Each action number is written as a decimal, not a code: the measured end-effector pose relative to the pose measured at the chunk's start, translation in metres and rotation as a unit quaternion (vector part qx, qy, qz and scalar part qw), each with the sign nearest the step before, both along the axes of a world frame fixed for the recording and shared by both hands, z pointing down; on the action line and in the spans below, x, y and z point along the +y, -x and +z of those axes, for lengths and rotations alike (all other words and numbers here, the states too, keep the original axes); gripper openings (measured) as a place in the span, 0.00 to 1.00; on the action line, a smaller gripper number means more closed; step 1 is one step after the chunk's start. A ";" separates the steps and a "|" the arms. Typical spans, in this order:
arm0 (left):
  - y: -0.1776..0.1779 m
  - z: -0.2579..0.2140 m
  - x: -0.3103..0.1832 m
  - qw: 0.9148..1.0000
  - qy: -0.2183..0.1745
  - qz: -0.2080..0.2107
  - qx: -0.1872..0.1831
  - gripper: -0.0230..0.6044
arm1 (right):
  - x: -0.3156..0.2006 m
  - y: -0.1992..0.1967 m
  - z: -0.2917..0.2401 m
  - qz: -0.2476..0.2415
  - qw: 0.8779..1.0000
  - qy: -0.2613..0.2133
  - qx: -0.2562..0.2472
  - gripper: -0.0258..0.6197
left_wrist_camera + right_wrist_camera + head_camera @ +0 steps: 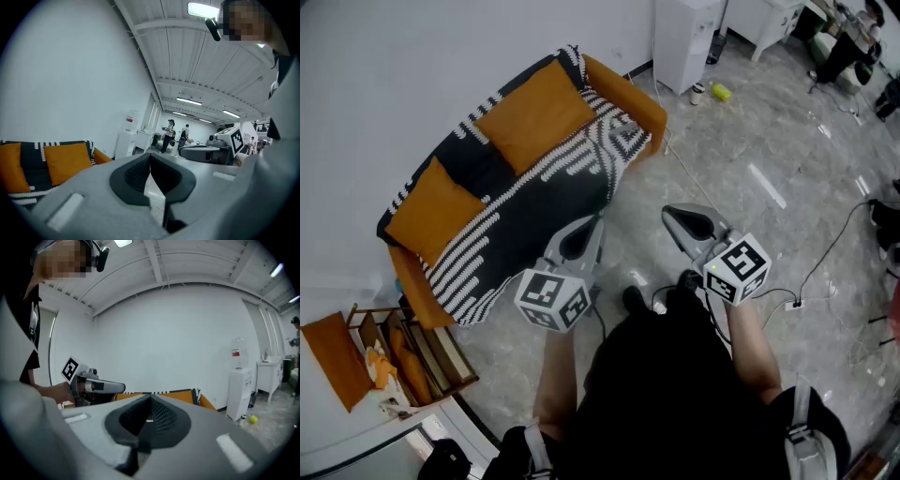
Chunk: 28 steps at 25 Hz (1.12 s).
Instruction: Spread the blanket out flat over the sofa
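Head view is showing the black-and-white patterned blanket (pixel 525 211) lying flat over the orange sofa (pixel 633 94); left gripper (pixel 581 232) and right gripper (pixel 677 218) are hovering clear, closed, empty (spreading seemingly done)

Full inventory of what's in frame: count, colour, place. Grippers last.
sofa: 1, orange, against the wall
blanket: 1, black-and-white patterned, draped over the sofa
cushions: 2, orange, on the blanket
water dispenser: 1, white, beyond the sofa's far end
small object: 1, yellow-green, on the floor by the dispenser
wooden rack: 1, brown, by the sofa's near end
left gripper: 1, grey, shut, empty
right gripper: 1, grey, shut, empty
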<state>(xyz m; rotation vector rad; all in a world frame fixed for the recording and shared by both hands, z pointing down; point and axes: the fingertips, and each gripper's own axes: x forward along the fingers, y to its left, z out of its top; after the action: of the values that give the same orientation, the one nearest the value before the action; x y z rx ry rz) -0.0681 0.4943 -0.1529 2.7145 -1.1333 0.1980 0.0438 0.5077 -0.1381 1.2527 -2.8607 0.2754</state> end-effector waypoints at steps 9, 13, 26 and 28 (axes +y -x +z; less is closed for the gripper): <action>0.001 0.003 0.000 1.000 0.001 0.001 -0.003 0.05 | -0.003 -0.004 -0.003 0.016 1.000 -0.002 -0.008 0.05; 0.006 0.006 -0.005 1.000 0.002 -0.003 -0.002 0.05 | -0.008 -0.014 0.000 0.033 0.999 0.008 -0.008 0.05; -0.005 0.033 -0.027 0.999 0.038 0.002 -0.001 0.05 | -0.022 -0.043 0.017 0.073 0.996 0.049 -0.015 0.05; -0.010 0.037 -0.036 0.999 0.042 0.000 -0.001 0.05 | -0.032 -0.049 0.022 0.072 0.996 0.055 -0.015 0.05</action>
<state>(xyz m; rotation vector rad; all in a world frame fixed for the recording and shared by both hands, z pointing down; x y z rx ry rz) -0.0582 0.4580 -0.1160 2.6417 -1.1006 0.2420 0.0928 0.4761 -0.1163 1.4471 -2.7394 0.4497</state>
